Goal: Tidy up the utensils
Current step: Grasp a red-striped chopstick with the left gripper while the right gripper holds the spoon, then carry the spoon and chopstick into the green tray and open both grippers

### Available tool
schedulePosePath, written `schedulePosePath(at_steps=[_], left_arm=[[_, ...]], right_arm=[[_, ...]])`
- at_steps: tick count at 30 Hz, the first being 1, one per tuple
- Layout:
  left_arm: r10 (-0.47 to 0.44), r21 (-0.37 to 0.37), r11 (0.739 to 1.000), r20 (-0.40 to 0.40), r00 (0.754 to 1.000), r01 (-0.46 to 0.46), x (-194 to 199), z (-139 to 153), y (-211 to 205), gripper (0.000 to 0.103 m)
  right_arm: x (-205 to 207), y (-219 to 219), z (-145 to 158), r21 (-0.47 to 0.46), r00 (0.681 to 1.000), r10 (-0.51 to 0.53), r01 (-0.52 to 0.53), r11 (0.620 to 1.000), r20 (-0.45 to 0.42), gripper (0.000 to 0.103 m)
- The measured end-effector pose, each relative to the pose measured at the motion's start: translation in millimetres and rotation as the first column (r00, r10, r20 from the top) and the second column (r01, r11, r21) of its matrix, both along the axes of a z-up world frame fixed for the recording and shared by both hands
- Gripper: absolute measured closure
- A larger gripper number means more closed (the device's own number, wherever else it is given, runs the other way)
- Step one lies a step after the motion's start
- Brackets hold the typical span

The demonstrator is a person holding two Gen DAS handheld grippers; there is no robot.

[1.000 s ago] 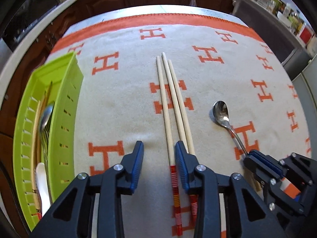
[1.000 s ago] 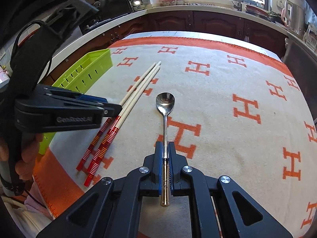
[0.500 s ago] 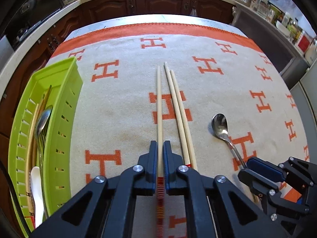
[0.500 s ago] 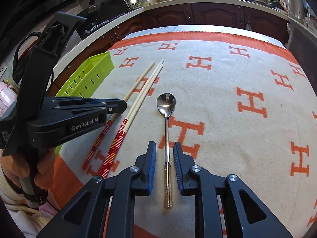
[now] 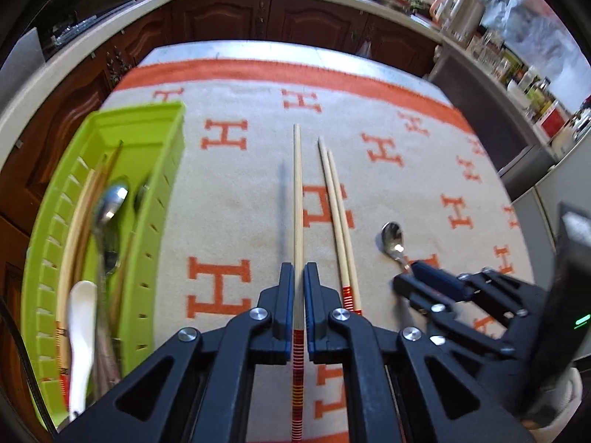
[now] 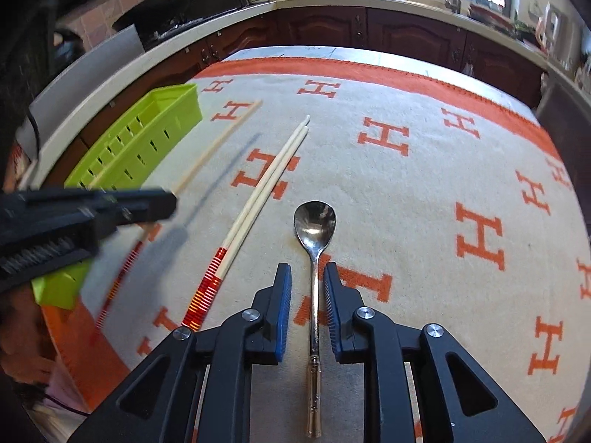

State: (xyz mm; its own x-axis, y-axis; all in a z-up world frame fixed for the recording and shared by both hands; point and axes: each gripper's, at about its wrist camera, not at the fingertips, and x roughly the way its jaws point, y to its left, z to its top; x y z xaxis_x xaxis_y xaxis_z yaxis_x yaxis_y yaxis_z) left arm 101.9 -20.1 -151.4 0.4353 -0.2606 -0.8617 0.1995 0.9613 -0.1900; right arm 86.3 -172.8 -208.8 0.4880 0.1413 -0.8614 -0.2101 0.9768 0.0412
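My left gripper point(image 5: 299, 269) is shut on one pale chopstick point(image 5: 297, 192) with a red-striped end. It holds the chopstick just above the cloth, where its shadow falls to the left. Two matching chopsticks point(image 5: 338, 214) lie side by side on the cloth to its right. A metal spoon point(image 6: 314, 221) lies flat, bowl pointing away. My right gripper point(image 6: 307, 273) stands open astride the spoon's handle, pads clear of it. In the right wrist view the left gripper point(image 6: 162, 203) shows at the left with the held chopstick point(image 6: 218, 144).
A lime green slotted basket point(image 5: 162, 170) stands at the left edge, holding chopsticks, metal spoons and a white spoon point(image 5: 81, 317). An orange-and-cream cloth point(image 6: 406, 192) covers the table. Dark cabinets and a cluttered counter run behind. A hand holds the left gripper's grip at lower left.
My left gripper shut on the leftmost chopstick and lifted it away from the other two. My right gripper let go of the spoon's handle and opened, leaving the spoon on the cloth.
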Motion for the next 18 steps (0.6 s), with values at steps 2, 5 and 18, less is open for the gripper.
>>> schedulePosePath(at_steps=[2,5,18], left_arm=[[0.008,-0.011,1.000,0.016,1.000,-0.008,-3.9,11.8,6.1,0.100],[0.020,-0.021,1.000,0.045,0.999,-0.019,-9.4,30.5,18.3,0.100],[0.122,0.057,0.990,0.139,0.983,-0.131,-16.9,89.2,129.2,0.100]], right_arm=[[-1.9,5.0,-0.9,-0.044,1.000,0.004,-0.004,0.999,0.012,0.090],[-1.9,5.3,-1.3,-0.063,1.000,-0.009,0.010,0.998,0.014,0.099],[-1.3,13.0,61.5,0.228,0.998,-0.055,0.051,0.972,0.011,0.100]])
